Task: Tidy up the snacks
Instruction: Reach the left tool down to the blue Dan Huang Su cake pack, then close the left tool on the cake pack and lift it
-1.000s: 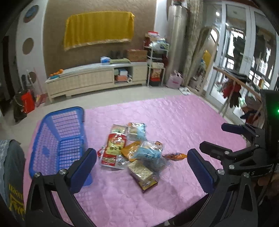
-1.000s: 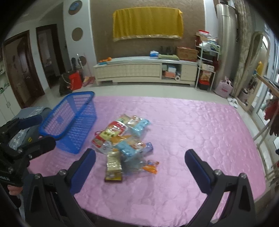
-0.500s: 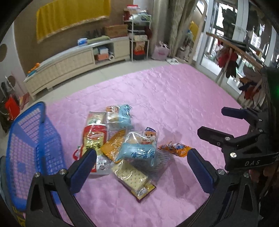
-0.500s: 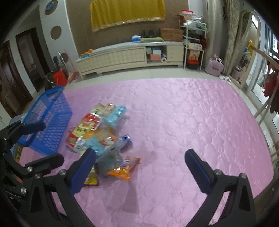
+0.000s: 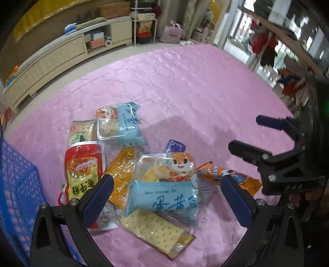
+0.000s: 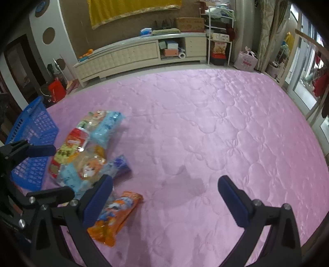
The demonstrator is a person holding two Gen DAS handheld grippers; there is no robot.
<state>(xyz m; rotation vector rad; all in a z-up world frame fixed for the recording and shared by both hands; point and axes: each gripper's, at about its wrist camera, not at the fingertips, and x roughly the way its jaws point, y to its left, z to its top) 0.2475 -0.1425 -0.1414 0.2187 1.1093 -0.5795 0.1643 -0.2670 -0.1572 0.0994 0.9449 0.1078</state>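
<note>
Snacks (image 5: pixel 131 170) lie heaped on the pink quilted surface (image 6: pixel 205 123) beside the blue basket (image 6: pixel 33 133), which shows nothing inside in the part visible, so sorting looks barely begun, with left gripper (image 5: pixel 167 195) and right gripper (image 6: pixel 165 197) both spread wide and empty.

The bed cover (image 6: pixel 205 127) is pink satin, quilted in a flower pattern. The basket (image 5: pixel 18 189) is blue plastic mesh. The nearest bag (image 5: pixel 164 191) is clear with a pale blue band bearing darker blue characters and an orange cartoon squirrel. The cracker pack (image 5: pixel 156 230) is cream, dotted, with a gold edge. The red bag (image 5: pixel 82 170) has a yellow panel. The orange packet (image 6: pixel 115 217) carries blue and white print. Both grippers' fingers (image 6: pixel 98 201) are black with dark blue pads. The wall cloth (image 6: pixel 131 10) is mustard yellow.
</note>
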